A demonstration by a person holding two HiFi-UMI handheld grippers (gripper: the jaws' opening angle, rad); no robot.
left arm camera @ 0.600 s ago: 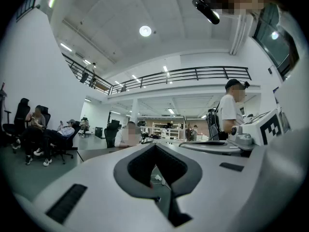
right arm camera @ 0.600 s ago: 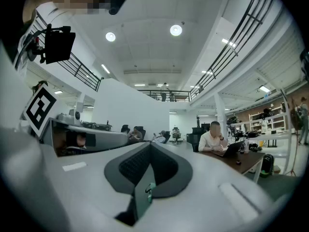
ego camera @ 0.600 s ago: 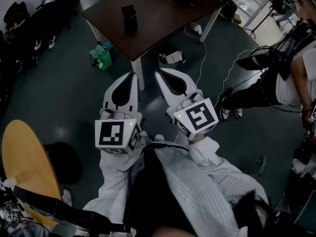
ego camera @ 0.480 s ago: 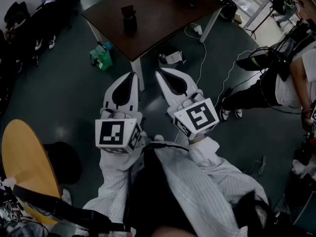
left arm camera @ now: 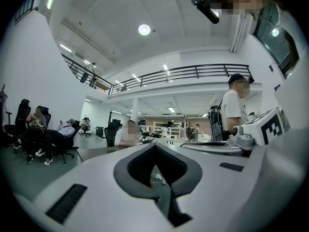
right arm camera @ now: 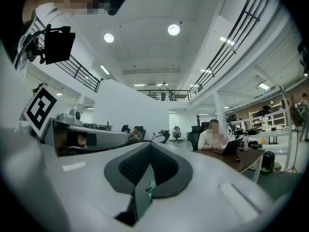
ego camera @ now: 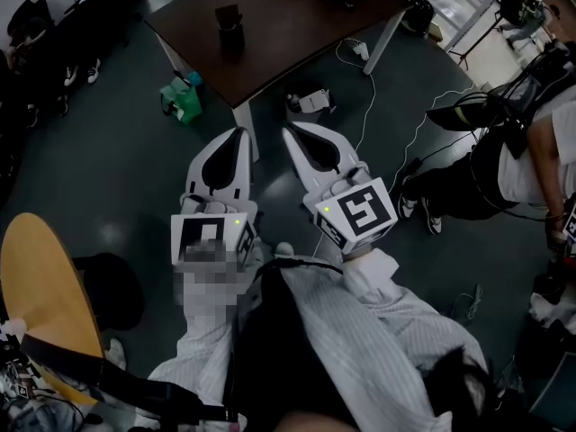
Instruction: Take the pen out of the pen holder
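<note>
Right now the left gripper (ego camera: pixel 237 137) is hanging over the dark floor (ego camera: pixel 117 178) with its jaws pressed together, gripping nothing (its own view is showing only the hollow behind the meeting tips). Just beside it the right gripper (ego camera: pixel 290 134) is doing likewise, jaws closed and empty. Both are pointing toward the brown table (ego camera: pixel 306 34), which is standing well apart from them. On it the black pen holder (ego camera: pixel 230 29) is sitting upright with something dark sticking out of its top; whether that is the pen is too small to tell. A green object (ego camera: pixel 180 99) is lying near the table leg, a white cable (ego camera: pixel 371 97) is trailing across the floor, and a person (ego camera: pixel 531 142) is standing at the right.
</note>
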